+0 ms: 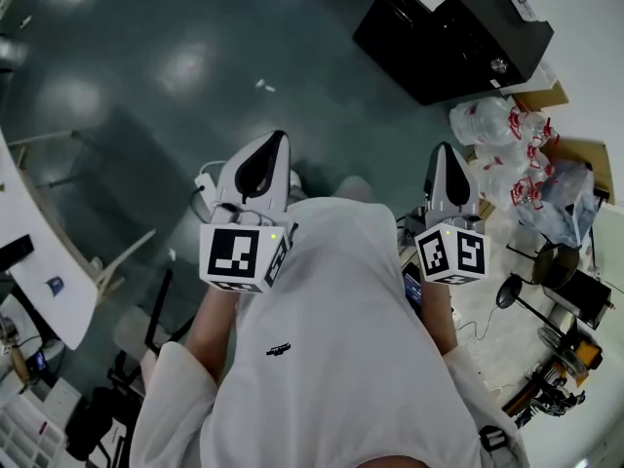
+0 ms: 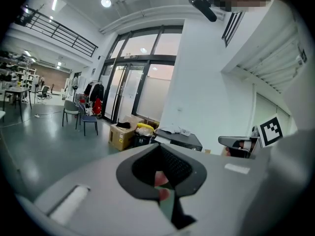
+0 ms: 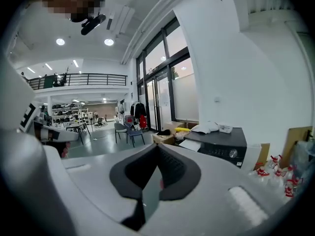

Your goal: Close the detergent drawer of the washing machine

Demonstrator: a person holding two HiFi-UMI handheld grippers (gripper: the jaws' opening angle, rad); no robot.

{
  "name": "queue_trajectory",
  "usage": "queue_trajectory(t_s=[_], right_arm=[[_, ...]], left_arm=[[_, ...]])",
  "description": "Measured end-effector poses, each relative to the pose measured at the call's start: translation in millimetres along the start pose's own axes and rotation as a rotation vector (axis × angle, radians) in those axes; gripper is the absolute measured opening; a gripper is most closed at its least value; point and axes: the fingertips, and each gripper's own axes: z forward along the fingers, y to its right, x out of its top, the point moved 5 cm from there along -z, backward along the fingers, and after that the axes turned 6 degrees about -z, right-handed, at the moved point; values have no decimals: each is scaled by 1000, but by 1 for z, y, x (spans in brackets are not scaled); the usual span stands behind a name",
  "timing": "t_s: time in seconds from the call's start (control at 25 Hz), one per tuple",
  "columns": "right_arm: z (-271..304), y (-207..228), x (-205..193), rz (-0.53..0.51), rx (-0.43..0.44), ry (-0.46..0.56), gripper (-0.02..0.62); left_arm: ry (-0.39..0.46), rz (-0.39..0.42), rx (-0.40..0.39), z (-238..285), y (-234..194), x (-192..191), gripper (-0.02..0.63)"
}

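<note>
Dark-cased washing machine (image 1: 453, 32) is shown well apart from both tools; its detergent drawer cannot be made out. Left tool (image 1: 271, 149) and right tool (image 1: 445, 159) are closed, empty. Approach is judged pending.

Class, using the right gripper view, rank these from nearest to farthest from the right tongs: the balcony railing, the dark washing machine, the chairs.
Measured from the right tongs:
1. The dark washing machine, close by on the right.
2. The chairs, farther out on the floor, left of centre.
3. The balcony railing, farthest, high across the hall at upper left.
</note>
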Motion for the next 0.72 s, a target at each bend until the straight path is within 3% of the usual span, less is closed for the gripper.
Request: queue_trajectory(t_s=[0.28,0.72], right_arm=[[21,-30,8,-14,-2,-18,2],[74,-27,2,50,8,-55,2]], left_arm=[[-21,-33,-15,6,-35,5,12],[-58,-41,-1,50,-56,26,12]])
